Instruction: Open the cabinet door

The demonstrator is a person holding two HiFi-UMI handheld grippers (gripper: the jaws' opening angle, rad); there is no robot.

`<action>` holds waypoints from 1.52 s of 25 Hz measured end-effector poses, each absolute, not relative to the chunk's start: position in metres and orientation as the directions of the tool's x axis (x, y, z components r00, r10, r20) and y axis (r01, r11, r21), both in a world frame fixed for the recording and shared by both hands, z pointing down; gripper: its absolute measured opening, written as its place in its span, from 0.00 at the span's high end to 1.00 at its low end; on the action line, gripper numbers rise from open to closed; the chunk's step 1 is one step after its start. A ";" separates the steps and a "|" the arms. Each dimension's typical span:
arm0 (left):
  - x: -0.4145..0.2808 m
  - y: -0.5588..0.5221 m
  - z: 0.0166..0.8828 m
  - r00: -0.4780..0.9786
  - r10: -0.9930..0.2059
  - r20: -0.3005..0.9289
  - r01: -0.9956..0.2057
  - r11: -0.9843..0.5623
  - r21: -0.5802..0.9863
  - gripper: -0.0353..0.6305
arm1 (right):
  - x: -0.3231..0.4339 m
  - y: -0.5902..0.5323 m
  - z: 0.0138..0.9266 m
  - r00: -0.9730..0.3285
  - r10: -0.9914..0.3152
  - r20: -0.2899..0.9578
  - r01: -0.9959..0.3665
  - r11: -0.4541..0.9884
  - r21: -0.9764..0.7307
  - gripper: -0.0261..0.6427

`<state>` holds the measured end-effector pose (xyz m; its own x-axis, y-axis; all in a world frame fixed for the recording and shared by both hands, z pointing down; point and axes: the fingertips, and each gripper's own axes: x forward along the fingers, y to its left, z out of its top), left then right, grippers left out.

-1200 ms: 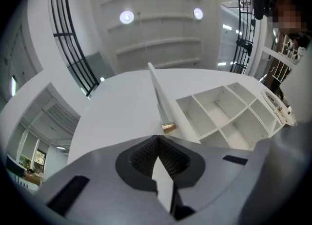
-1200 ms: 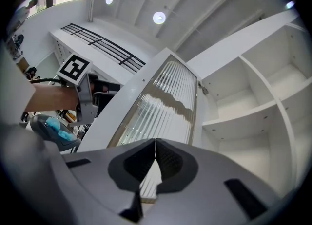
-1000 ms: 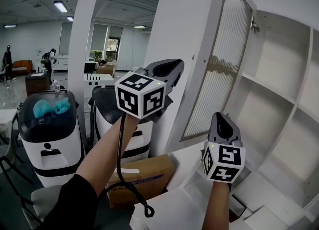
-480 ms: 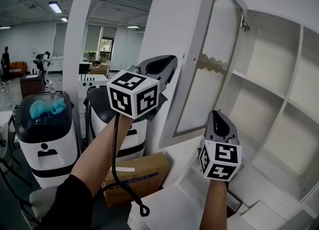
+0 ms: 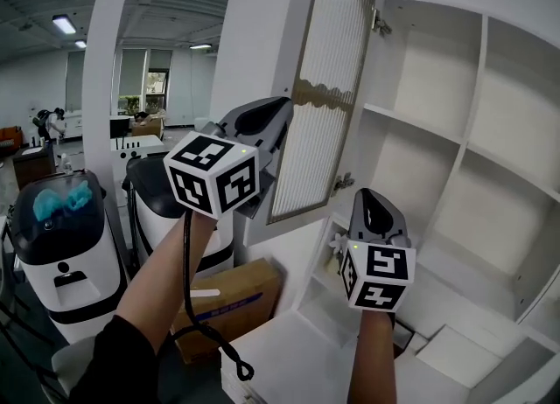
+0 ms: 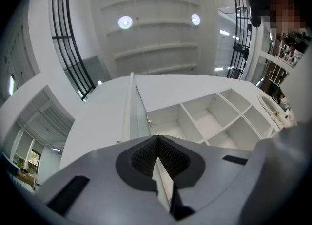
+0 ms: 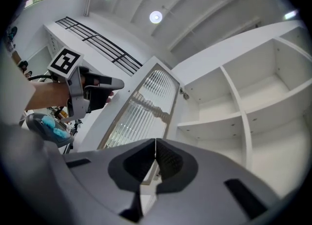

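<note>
Your cabinet door [image 5: 325, 87] already stands swung well out from the shelves [image 5: 411, 122]. It hangs on its hinge [image 5: 378, 22] at the door's 1 o'clock corner in the head view, with its long axis upright.

Your left tool [image 5: 262, 127] is the nearer one. It sits at the door's 8 o'clock, just beside the outer side, with its pads closed together and nothing pinched between them. Seen along that tool, the door's free edge [image 6: 132, 102] rises edge-on toward 12 o'clock, so you are lined up with the door's plane rather than facing it. I can't tell whether the tool touches the door.

Your right tool [image 5: 372, 210] is also closed and empty. It is below the door's lower corner, at its 5 o'clock, on the inner side facing the ribbed glass panel [image 7: 141, 112].

If you want more swing, I'd judge the right tool better placed to push toward 9 o'clock.
</note>
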<state>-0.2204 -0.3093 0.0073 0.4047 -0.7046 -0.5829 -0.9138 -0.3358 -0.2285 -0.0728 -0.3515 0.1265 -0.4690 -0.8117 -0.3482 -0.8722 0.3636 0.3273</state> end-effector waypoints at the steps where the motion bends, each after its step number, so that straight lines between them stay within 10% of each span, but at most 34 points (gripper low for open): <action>1: -0.214 -0.309 0.009 0.406 -0.707 -0.579 -0.913 -0.334 -0.233 0.93 | -0.067 -0.350 0.127 -0.462 -0.816 -0.348 -0.876 0.356 0.326 0.93; 38: 0.103 -0.328 0.119 0.728 -0.577 -0.370 -0.671 -0.709 -0.214 0.93 | 0.228 -0.259 0.156 0.050 -0.950 -0.308 -0.951 -0.139 0.277 0.93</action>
